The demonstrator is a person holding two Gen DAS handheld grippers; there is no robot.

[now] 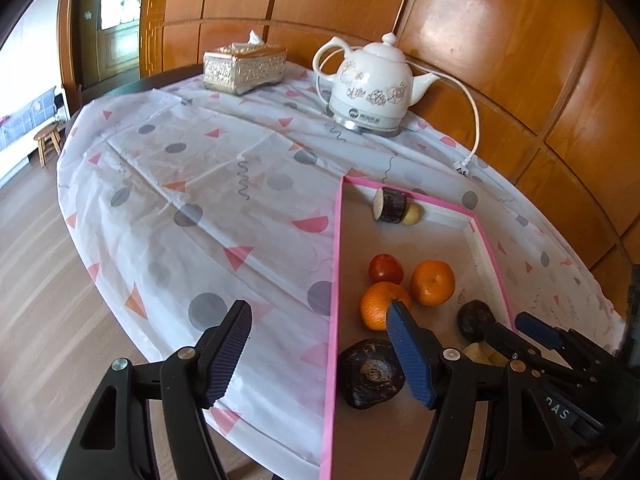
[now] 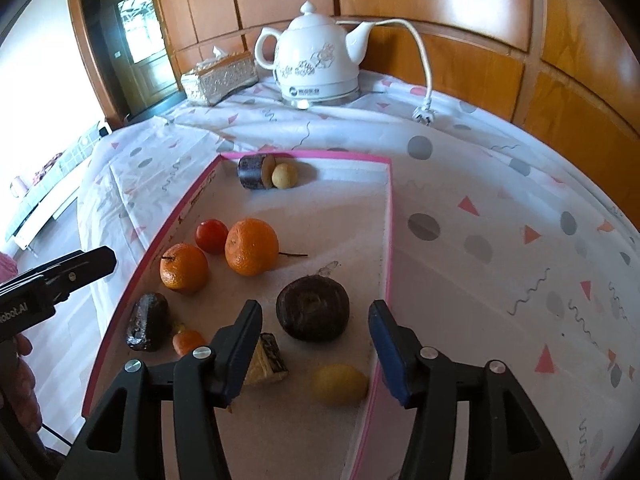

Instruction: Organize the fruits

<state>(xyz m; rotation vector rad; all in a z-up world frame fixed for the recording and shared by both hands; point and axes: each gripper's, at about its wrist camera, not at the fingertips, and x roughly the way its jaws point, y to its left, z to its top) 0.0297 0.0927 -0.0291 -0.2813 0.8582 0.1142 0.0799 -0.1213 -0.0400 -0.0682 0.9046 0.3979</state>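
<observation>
A pink-rimmed tray (image 2: 386,240) (image 1: 336,248) lies on the table and holds the fruit. In it are two oranges (image 2: 251,246) (image 2: 183,268), a red tomato (image 2: 211,235), a dark round fruit (image 2: 313,308), a dark avocado-like piece (image 2: 147,322), a yellow fruit (image 2: 340,384), a small carrot piece (image 2: 188,340), a wedge (image 2: 267,360), and a dark cut cylinder (image 2: 253,171) with a small yellow ball (image 2: 284,176) at the far end. My right gripper (image 2: 314,354) is open over the tray's near end. My left gripper (image 1: 320,356) is open, straddling the tray's left rim.
A white electric kettle (image 1: 372,84) with cord and plug (image 2: 423,114) and a tissue box (image 1: 244,66) stand at the back of the patterned tablecloth (image 1: 208,184). A wooden panelled wall (image 1: 500,40) curves behind. The table edge drops to wooden floor (image 1: 36,280) on the left.
</observation>
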